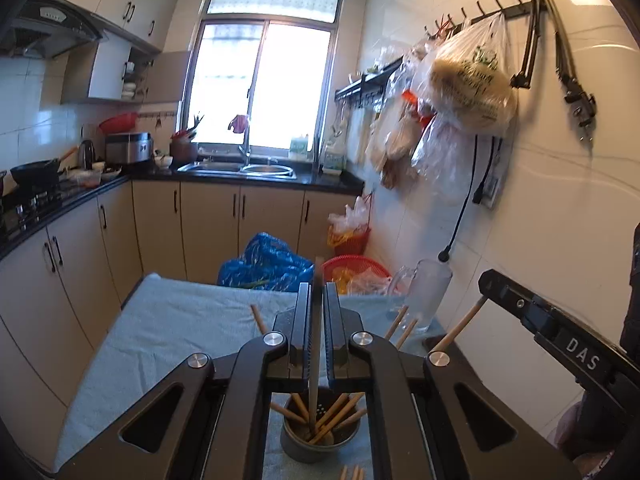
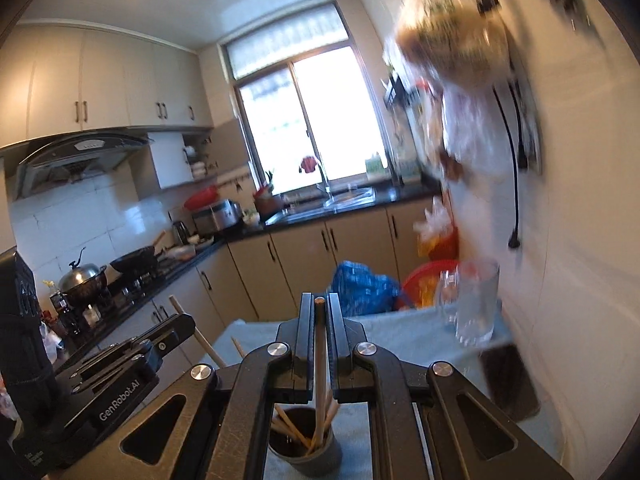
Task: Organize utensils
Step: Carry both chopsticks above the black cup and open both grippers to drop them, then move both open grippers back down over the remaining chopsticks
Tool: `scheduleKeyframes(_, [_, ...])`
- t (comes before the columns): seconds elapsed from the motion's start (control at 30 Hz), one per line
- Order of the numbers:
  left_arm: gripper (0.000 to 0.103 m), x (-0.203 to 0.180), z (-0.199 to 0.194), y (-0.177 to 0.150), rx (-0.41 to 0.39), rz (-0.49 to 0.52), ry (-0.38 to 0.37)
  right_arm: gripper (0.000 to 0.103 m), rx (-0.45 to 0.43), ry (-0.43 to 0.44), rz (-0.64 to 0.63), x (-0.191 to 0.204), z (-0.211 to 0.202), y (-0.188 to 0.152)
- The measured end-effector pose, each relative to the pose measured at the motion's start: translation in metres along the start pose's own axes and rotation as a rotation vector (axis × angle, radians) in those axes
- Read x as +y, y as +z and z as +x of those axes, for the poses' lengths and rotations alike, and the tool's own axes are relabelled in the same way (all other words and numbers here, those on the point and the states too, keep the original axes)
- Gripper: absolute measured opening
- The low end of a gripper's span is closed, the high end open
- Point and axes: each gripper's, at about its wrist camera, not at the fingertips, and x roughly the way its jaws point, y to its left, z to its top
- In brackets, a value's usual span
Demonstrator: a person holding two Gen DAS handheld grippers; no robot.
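Note:
My left gripper point(image 1: 318, 292) is shut on a wooden chopstick point(image 1: 316, 344) held upright, its lower end inside the grey utensil cup point(image 1: 318, 446) with several other chopsticks. My right gripper point(image 2: 319, 308) is shut on another chopstick point(image 2: 320, 360), also upright over the same cup point(image 2: 306, 446). The right gripper shows at the right edge of the left wrist view point(image 1: 492, 286); the left gripper shows at the left of the right wrist view point(image 2: 180, 324). Loose chopsticks point(image 1: 259, 319) lie on the blue cloth point(image 1: 168, 332).
A glass mug point(image 1: 428, 292) stands at the table's far right by the white wall, also in the right wrist view point(image 2: 476, 304). A dark phone-like slab point(image 2: 508, 376) lies on the cloth point(image 2: 400, 332). Blue bag point(image 1: 266, 260) and red baskets point(image 1: 354, 266) sit beyond the table.

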Motion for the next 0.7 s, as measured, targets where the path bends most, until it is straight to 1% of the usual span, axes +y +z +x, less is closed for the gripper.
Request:
scheduleKeyframes(0.17, [0.006,0.004,-0.004,-0.005,0.003,-0.007,0.006,0.007,0.047,0.002,0.028,-0.010,0.015,-0.008])
scheduleKeyframes(0.2, [0.008,0.004,-0.007,-0.006,0.004,-0.007,0.003,0.007,0.050,0.002,0.028,-0.010,0.016,-0.009])
scheduleKeyframes(0.23, [0.014,0.004,-0.011,-0.006,0.007,-0.006,0.002,0.007,0.053,0.000,0.025,-0.010,0.016,-0.009])
scheduleKeyframes(0.27, [0.019,0.005,-0.014,-0.006,0.007,-0.008,0.004,0.014,0.054,-0.001,0.021,-0.010,0.016,-0.010])
scheduleKeyframes(0.3, [0.030,0.005,-0.019,-0.006,0.005,-0.013,0.005,0.022,0.053,-0.003,0.020,-0.010,0.015,-0.010])
scheduleKeyframes(0.33, [0.037,0.007,-0.025,-0.005,-0.004,-0.022,0.005,0.039,0.047,-0.004,0.023,-0.009,0.013,-0.009])
scheduleKeyframes(0.37, [0.039,0.008,-0.031,-0.004,-0.011,-0.029,0.004,0.050,0.037,-0.005,0.027,-0.010,0.009,-0.009])
scheduleKeyframes(0.47, [0.040,0.013,-0.055,-0.006,-0.031,-0.038,0.000,0.050,0.022,-0.008,0.021,-0.008,-0.005,-0.005])
scheduleKeyframes(0.57, [0.048,0.020,-0.083,-0.009,-0.051,-0.047,0.010,0.052,0.013,-0.015,0.014,-0.006,-0.021,-0.001])
scheduleKeyframes(0.6, [0.051,0.023,-0.096,-0.012,-0.065,-0.050,0.017,0.053,0.012,-0.020,0.008,-0.006,-0.027,-0.001])
scheduleKeyframes(0.67, [0.054,0.028,-0.116,-0.017,-0.085,-0.047,0.036,0.060,0.011,-0.030,-0.004,-0.004,-0.039,-0.002])
scheduleKeyframes(0.7, [0.057,0.030,-0.124,-0.021,-0.091,-0.045,0.045,0.061,0.015,-0.035,-0.013,-0.003,-0.045,-0.003])
